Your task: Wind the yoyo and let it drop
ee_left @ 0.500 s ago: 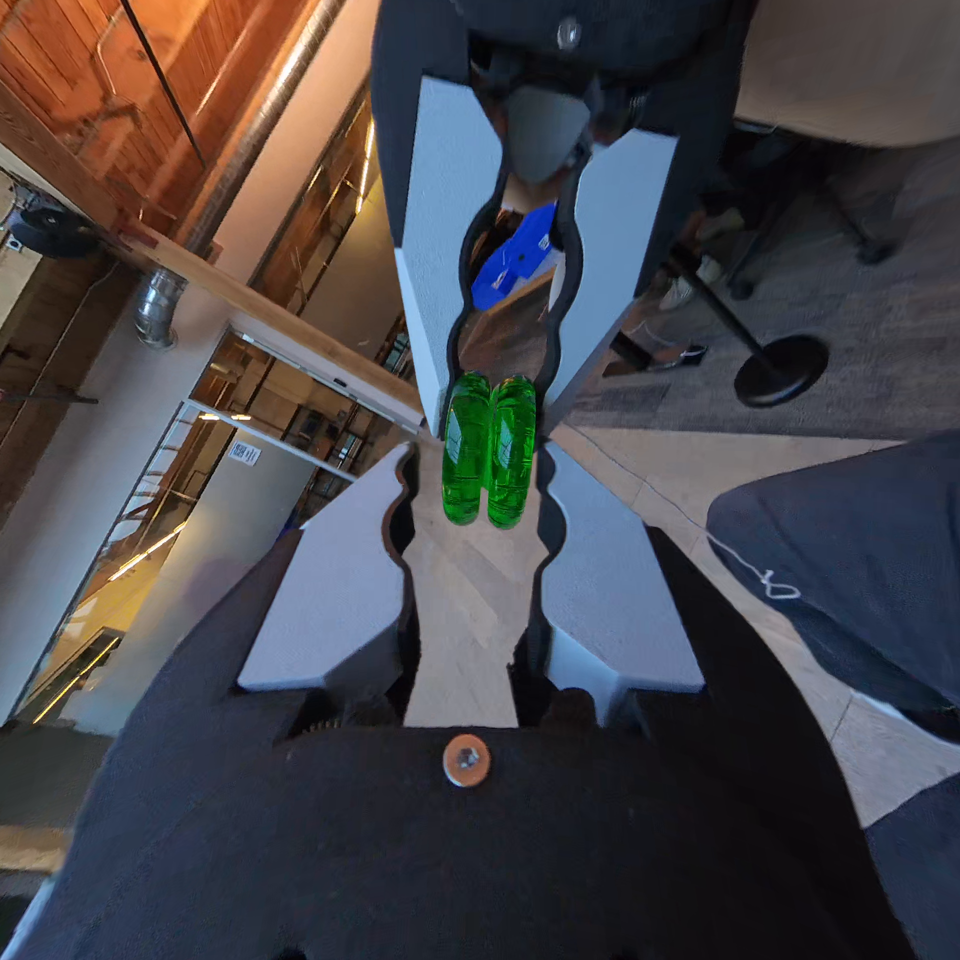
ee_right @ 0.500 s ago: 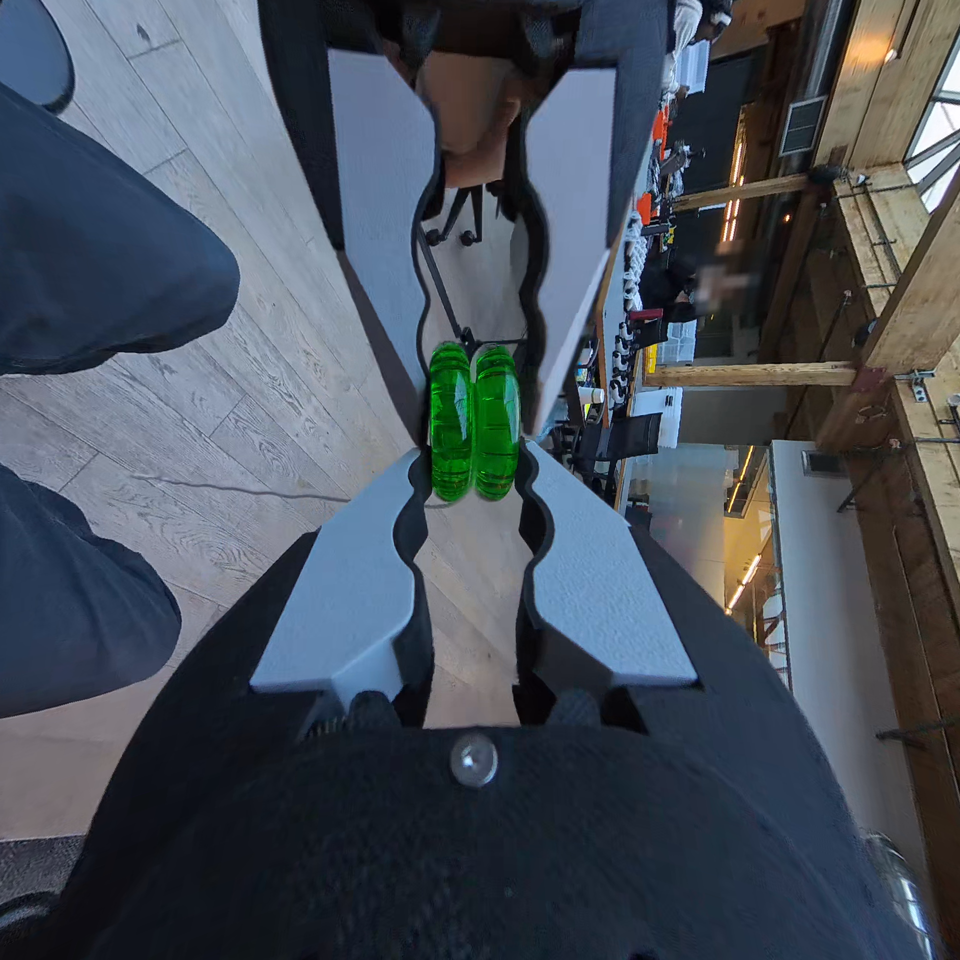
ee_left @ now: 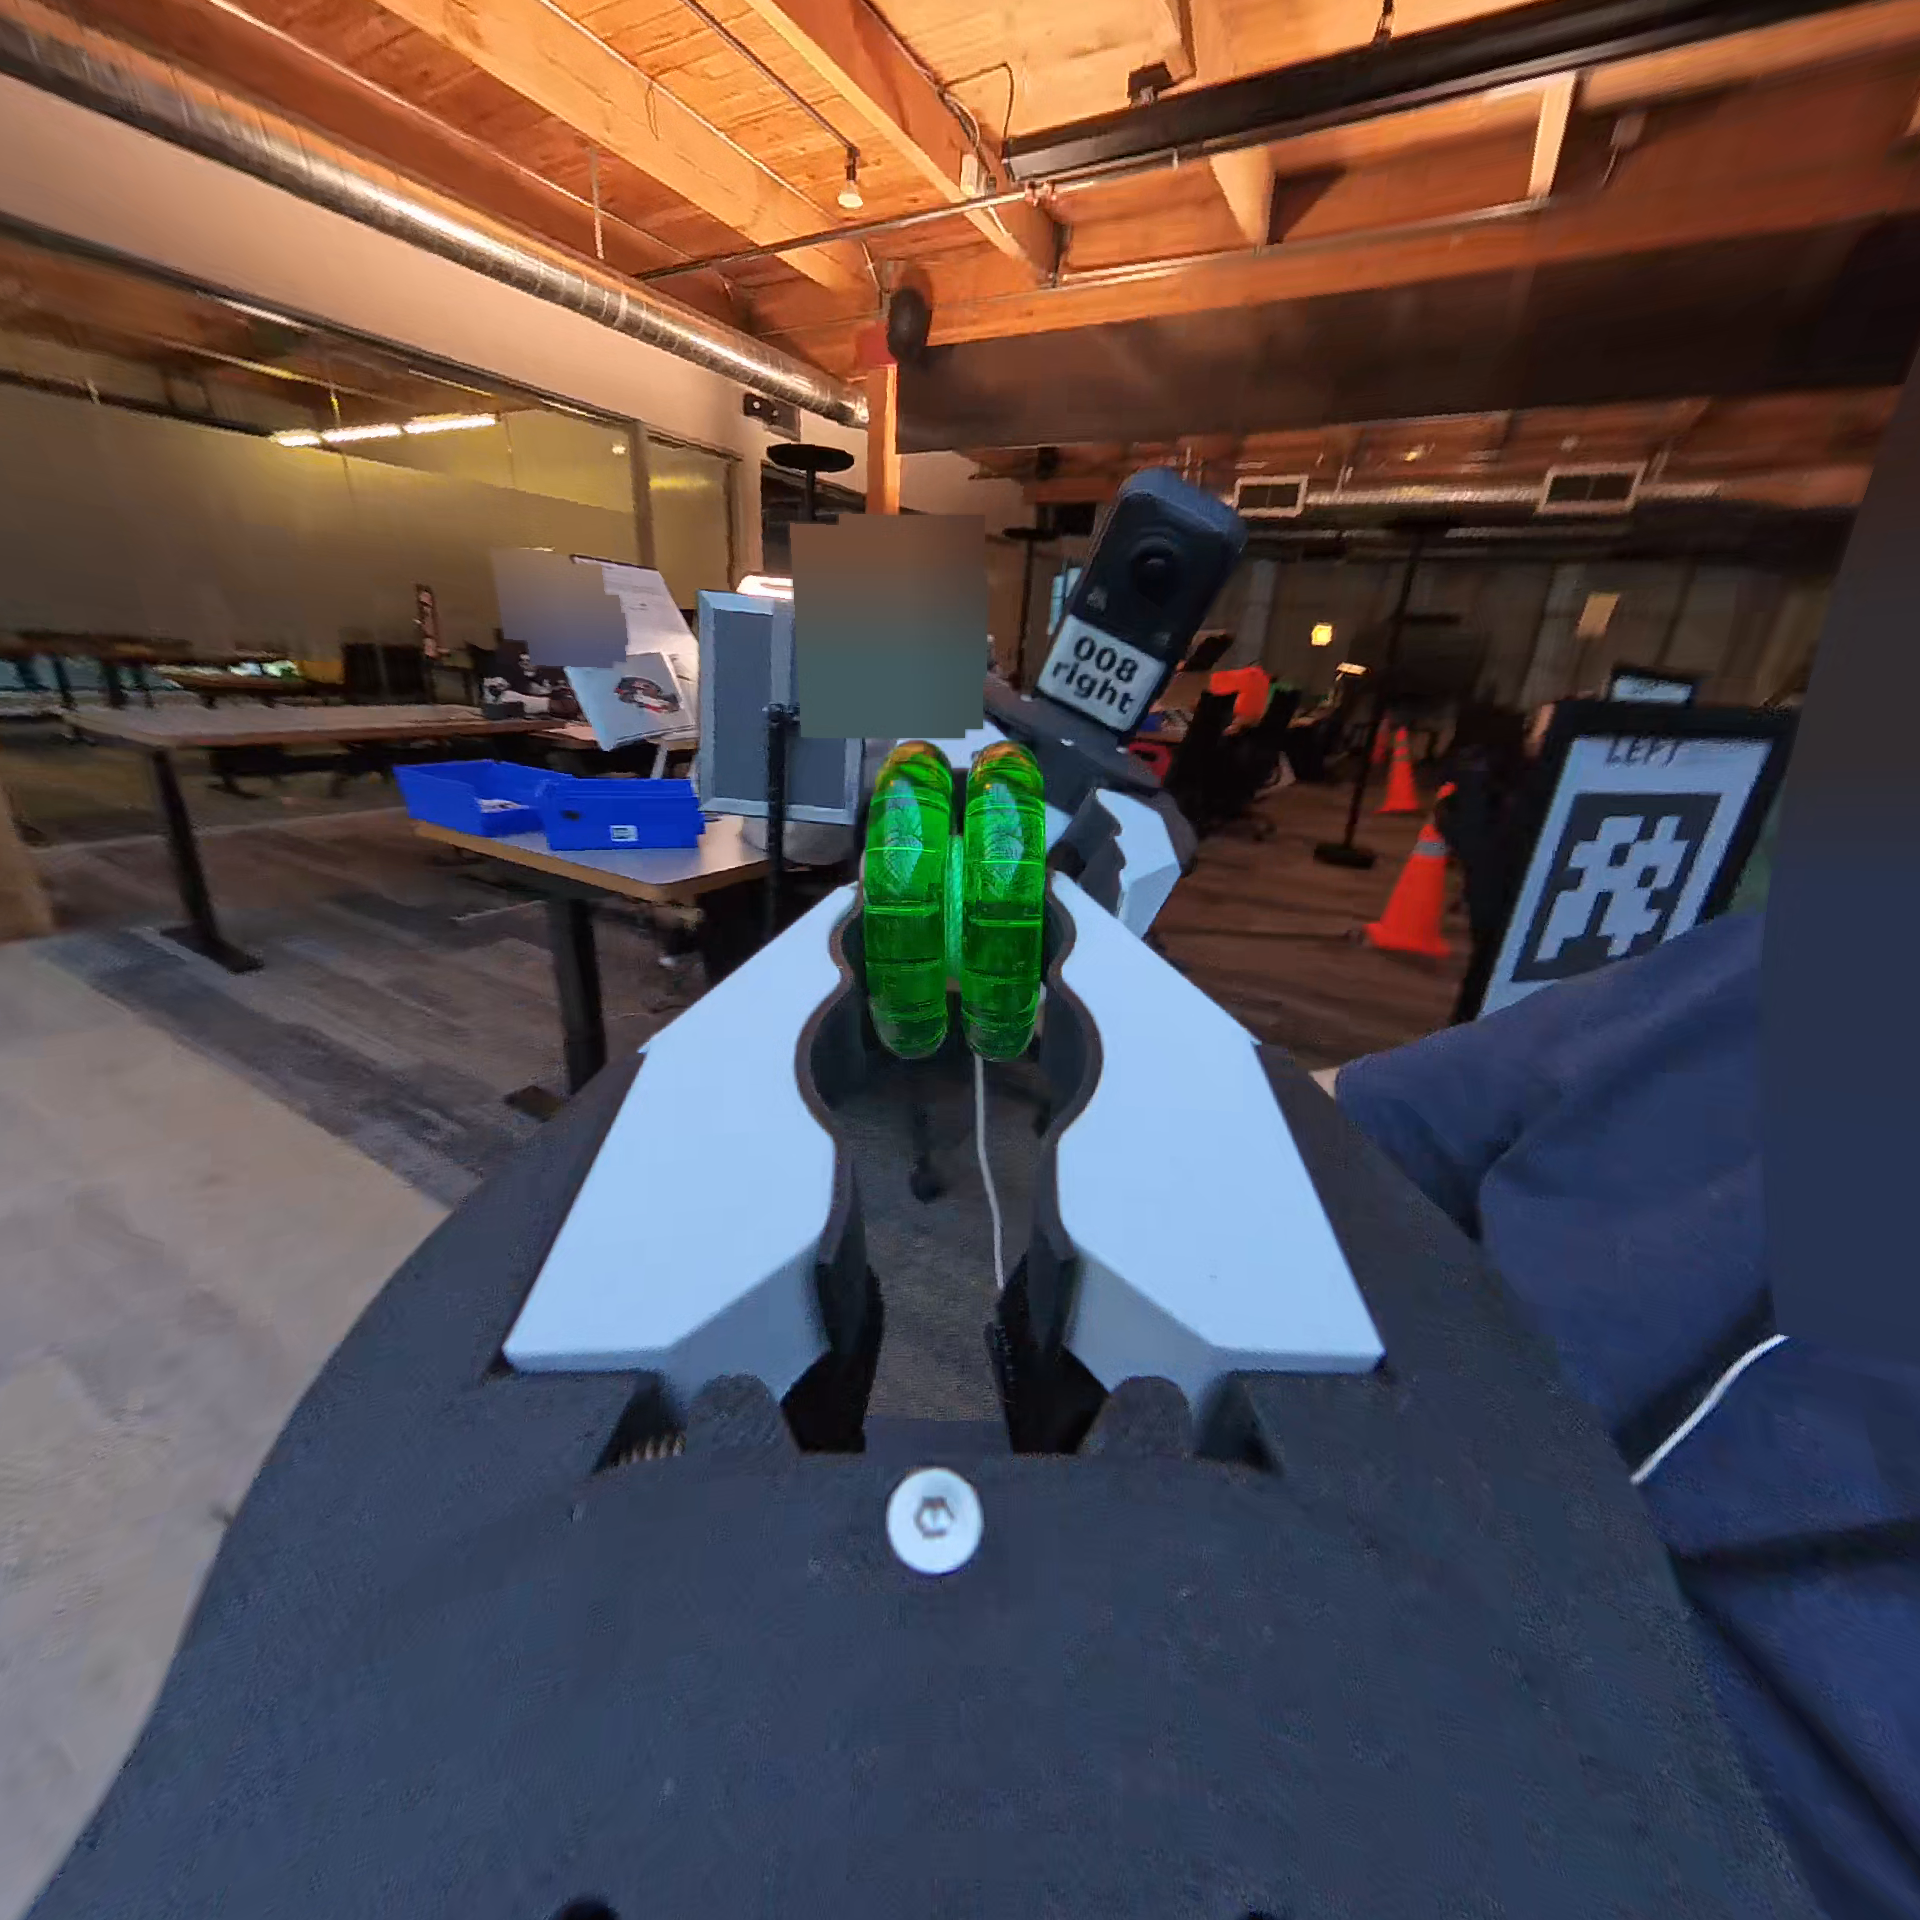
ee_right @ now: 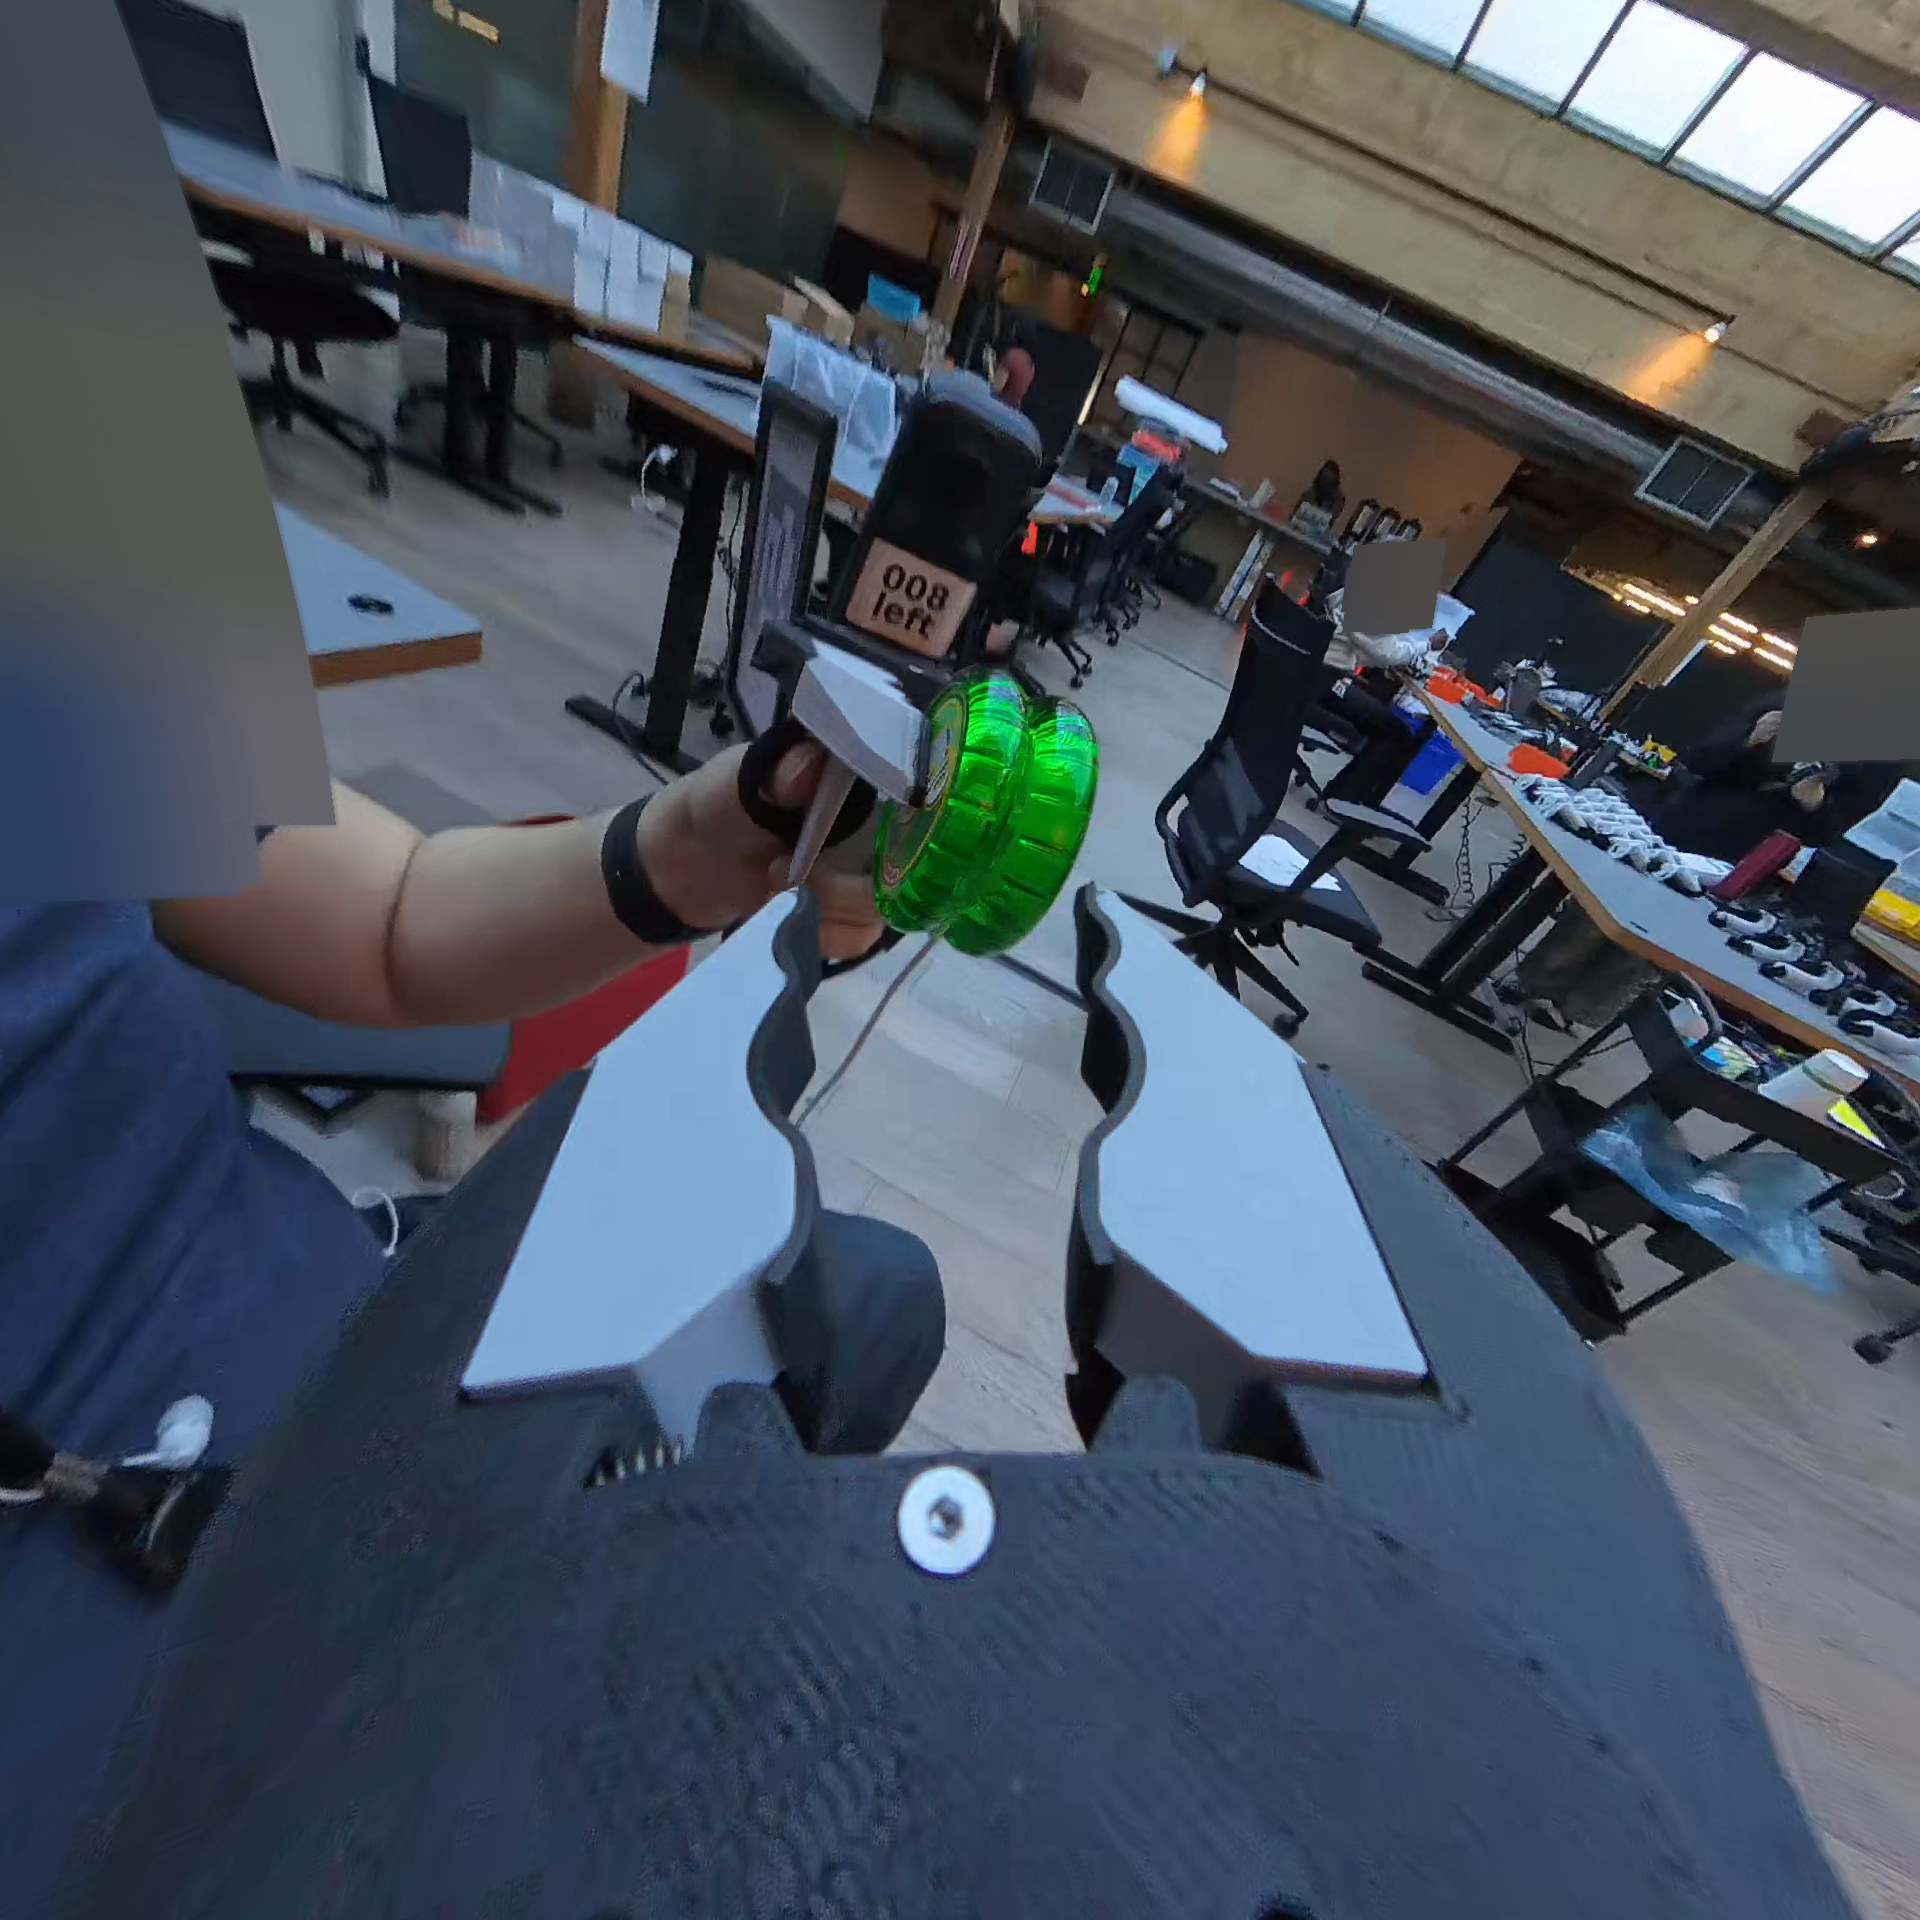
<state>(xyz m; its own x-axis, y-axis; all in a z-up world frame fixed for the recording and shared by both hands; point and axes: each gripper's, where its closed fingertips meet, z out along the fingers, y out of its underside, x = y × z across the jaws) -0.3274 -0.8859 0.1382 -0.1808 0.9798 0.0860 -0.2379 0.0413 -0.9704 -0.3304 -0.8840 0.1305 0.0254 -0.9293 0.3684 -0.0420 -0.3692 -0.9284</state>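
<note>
Item one: the yoyo (ee_left: 954, 902), translucent green, two halves on a narrow axle. In the left wrist view we find it at twelve o'clock from the camera, clamped between the tips of our left gripper (ee_left: 954, 935), whose jaws press one on each outer face. Its axle runs across the gripper, from one finger to the other; its groove faces back toward us and downward.

Item two: the string (ee_left: 987, 1174), white and thin. It leaves the groove at six o'clock and hangs down between the left fingers toward the gripper body. How much of it is wound on the axle we cannot tell.

Item three: our right gripper (ee_right: 940, 925), jaws standing well apart and holding nothing. In the right wrist view the yoyo (ee_right: 987, 821) lies at twelve o'clock, just beyond the open fingertips and apart from them, seen at a slant. The hand (ee_right: 727, 842) carrying the left gripper sits at ten o'clock.

Item four, our judgement: the left gripper has the yoyo and the right is the free one, so any winding falls to the right, which would have to take the string below the yoyo at six o'clock. The drop would need only the left jaws to part, since nothing stands under the yoyo but the floor (ee_right: 987, 1132).
</note>
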